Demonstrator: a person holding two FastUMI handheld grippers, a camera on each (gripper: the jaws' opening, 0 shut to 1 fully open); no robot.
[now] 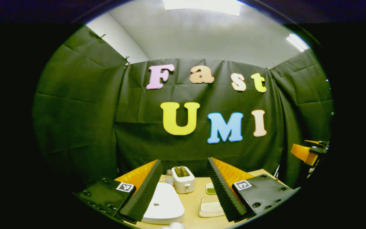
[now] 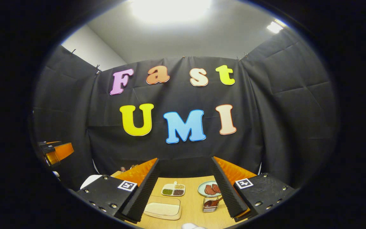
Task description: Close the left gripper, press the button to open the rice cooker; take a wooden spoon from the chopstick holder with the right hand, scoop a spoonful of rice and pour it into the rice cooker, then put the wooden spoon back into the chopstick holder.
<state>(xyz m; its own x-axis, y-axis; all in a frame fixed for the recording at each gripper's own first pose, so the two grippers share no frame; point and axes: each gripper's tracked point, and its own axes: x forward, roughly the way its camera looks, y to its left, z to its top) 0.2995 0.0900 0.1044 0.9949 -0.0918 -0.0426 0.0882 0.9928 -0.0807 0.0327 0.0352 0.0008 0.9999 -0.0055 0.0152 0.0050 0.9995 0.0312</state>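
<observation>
The white rice cooker lies low on the wooden table with its lid down, between my left gripper's fingers. My left gripper is open, held above the table, gripping nothing. My right gripper is open too, with nothing in it. Below it and slightly right, a wire chopstick holder holds a dark wooden spoon that leans right. A shallow tray of white rice sits toward the table's front. The tray of rice also lies right of the cooker. The right gripper appears far right, the left gripper far left.
A white toaster and a small bottle stand behind the cooker. A divided dish of grains and a plate with meat slices sit at the back of the table. Black cloth walls enclose the booth.
</observation>
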